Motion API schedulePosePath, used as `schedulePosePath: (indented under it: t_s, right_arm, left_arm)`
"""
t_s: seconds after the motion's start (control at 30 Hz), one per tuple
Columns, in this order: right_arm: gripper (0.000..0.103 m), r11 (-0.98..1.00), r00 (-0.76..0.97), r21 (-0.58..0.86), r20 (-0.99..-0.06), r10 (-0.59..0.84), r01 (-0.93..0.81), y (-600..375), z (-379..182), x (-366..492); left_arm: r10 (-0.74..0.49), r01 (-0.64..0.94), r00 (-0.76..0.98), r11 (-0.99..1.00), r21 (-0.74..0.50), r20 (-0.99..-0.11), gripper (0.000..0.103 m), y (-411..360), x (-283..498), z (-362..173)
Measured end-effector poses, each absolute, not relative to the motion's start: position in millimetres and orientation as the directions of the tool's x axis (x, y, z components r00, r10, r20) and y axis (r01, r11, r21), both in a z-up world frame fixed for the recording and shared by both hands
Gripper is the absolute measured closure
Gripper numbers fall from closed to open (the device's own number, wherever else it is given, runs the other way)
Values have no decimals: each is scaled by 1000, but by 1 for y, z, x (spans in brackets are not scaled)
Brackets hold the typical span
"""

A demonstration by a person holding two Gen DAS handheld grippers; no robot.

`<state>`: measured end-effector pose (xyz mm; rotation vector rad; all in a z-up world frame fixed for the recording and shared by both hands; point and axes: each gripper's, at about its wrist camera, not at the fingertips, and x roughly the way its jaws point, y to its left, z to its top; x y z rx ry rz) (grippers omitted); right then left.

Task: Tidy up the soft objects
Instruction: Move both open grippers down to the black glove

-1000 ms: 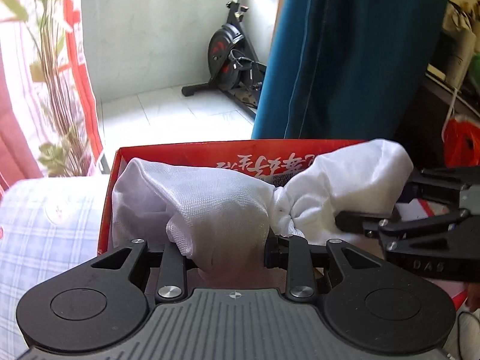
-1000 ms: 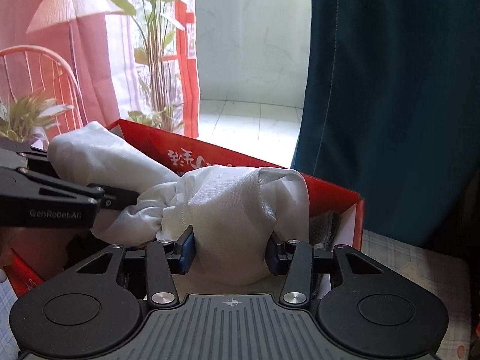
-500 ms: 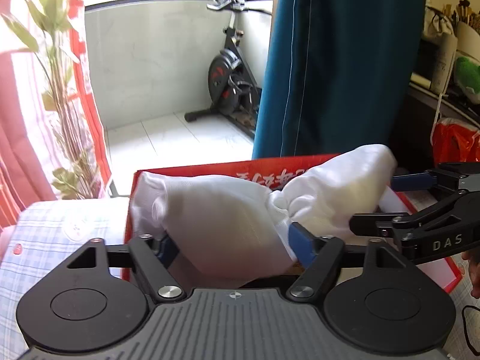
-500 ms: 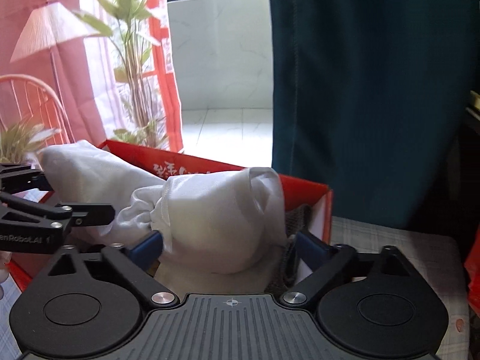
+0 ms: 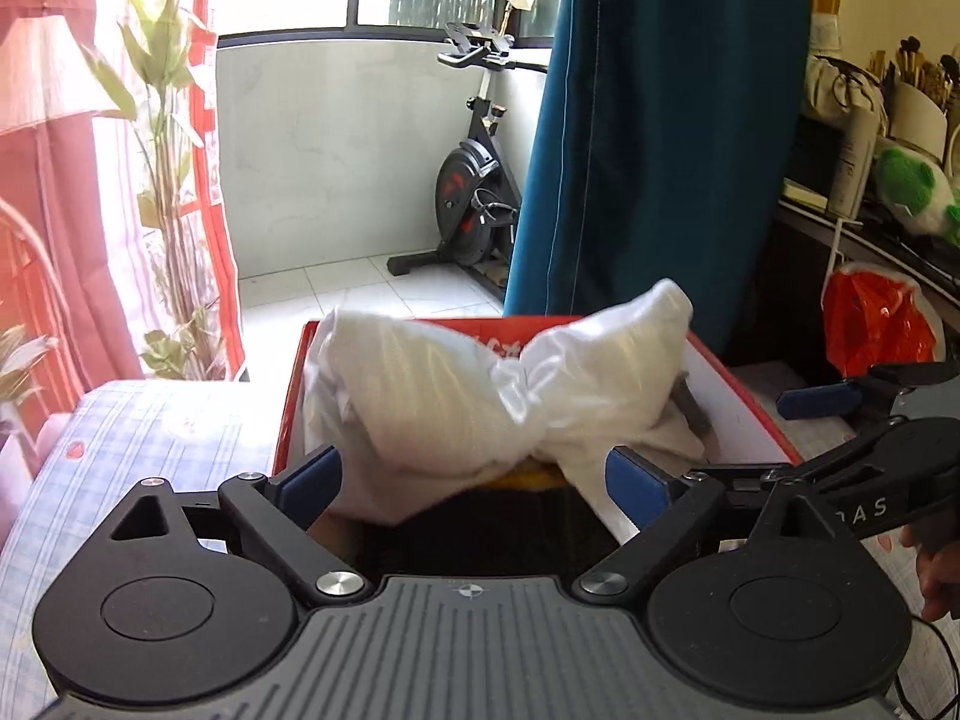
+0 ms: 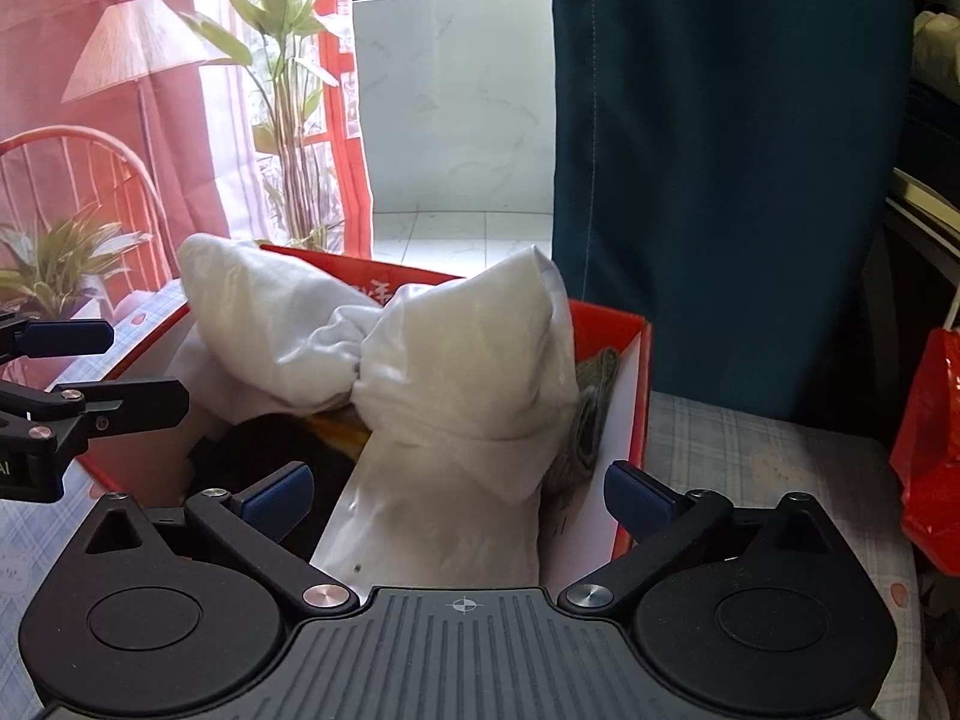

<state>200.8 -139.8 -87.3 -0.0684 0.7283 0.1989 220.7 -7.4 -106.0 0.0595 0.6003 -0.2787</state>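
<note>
A white cloth bundle (image 5: pixel 480 396) (image 6: pixel 420 360), pinched at its middle like a bow, lies on top of other soft things in a red cardboard box (image 5: pixel 288 420) (image 6: pixel 630 372). My left gripper (image 5: pixel 474 480) stands just short of the bundle's left lobe. Its jaws are opening and the blue pads (image 5: pixel 312 480) are clear of the cloth. My right gripper (image 6: pixel 459 491) is near the right lobe, its jaws also opening wide, and the cloth hangs loose between the pads (image 6: pixel 636 495) without contact. Each gripper shows in the other's view (image 5: pixel 804 438) (image 6: pixel 102 369).
Under the bundle lie a dark item (image 6: pixel 282 444), something yellow (image 5: pixel 528 477) and a grey cloth (image 6: pixel 594 414). The box sits on a checked tablecloth (image 5: pixel 150 438). A teal curtain (image 5: pixel 648 150) hangs behind, with a red plastic bag (image 5: pixel 876 324) to the right. A hand (image 5: pixel 936 564) holds the right gripper.
Both grippers were shut on the white bundle a second ago. Their jaws have spread wide, let go of it, and drawn back and up. The bundle now rests in the box.
</note>
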Motion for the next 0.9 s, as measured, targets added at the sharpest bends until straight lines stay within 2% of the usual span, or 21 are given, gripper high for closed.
schedulePosePath:
  t_s: [0.2, 0.37, 0.63, 0.9]
  right_arm:
    - [1, 977, 791, 2, -587, 173, -212, -130, -91, 148]
    - [1, 968, 804, 6, -556, 212, -250, -120, -107, 110]
    - [1, 958, 765, 24, -597, 242, -285, -109, -159, 78]
    - [1, 949, 743, 14, -619, 255, -314, -99, -202, 55]
  left_arm:
    - [-242, 236, 775, 968, -88, -584, 7, 4, 181, -122]
    - [-234, 224, 754, 970, -96, -613, 7, 10, 147, -148]
    - [-206, 143, 703, 978, -149, -680, 7, 27, 114, -193]
    - [-192, 125, 682, 981, -146, -706, 11, 34, 88, -214]
